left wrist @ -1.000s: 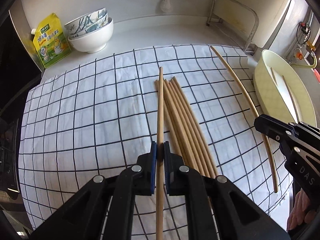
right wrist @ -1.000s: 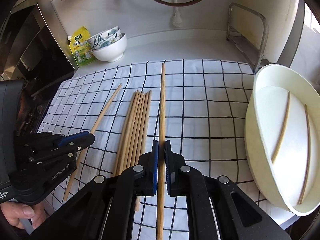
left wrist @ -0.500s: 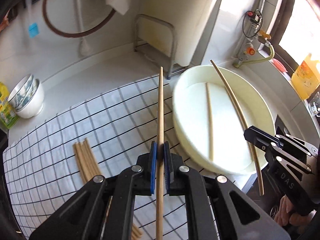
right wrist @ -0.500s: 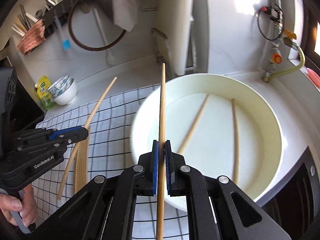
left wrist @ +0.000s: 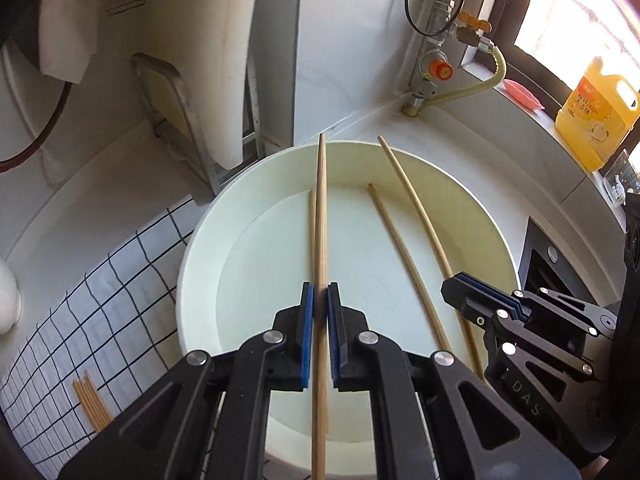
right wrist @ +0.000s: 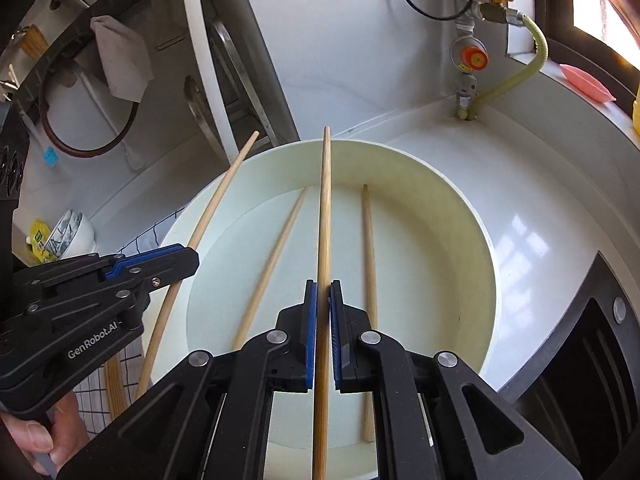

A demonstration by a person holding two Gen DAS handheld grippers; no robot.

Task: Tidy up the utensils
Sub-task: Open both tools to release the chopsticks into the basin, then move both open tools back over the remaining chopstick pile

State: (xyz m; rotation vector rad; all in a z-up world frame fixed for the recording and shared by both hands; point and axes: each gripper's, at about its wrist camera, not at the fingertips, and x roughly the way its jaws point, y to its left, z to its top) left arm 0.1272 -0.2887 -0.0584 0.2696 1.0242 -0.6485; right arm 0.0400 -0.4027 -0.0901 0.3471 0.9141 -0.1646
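A large cream basin [left wrist: 200, 248] [right wrist: 472, 208] sits on the counter with two wooden chopsticks [right wrist: 370, 264] lying flat in it. My left gripper [left wrist: 320, 300] is shut on a chopstick [left wrist: 321, 208] and holds it above the basin. My right gripper [right wrist: 323, 300] is shut on another chopstick [right wrist: 325, 208] and holds it above the basin too. Each gripper shows in the other's view, the right one [left wrist: 472, 294] at the basin's right edge, the left one [right wrist: 176, 258] at its left edge. Several more chopsticks [left wrist: 90, 404] lie on the checked cloth [left wrist: 80, 320].
A metal rack [left wrist: 172, 92] and a white board stand behind the basin. A gas valve with a yellow hose [right wrist: 472, 60] is on the back wall. A yellow bottle [left wrist: 596, 120] and a pink dish [right wrist: 586, 82] are on the sill. Bowls [right wrist: 74, 232] stand far left.
Both grippers have swung right from the checked cloth to over the basin, each still holding its chopstick. The basin now fills both views.
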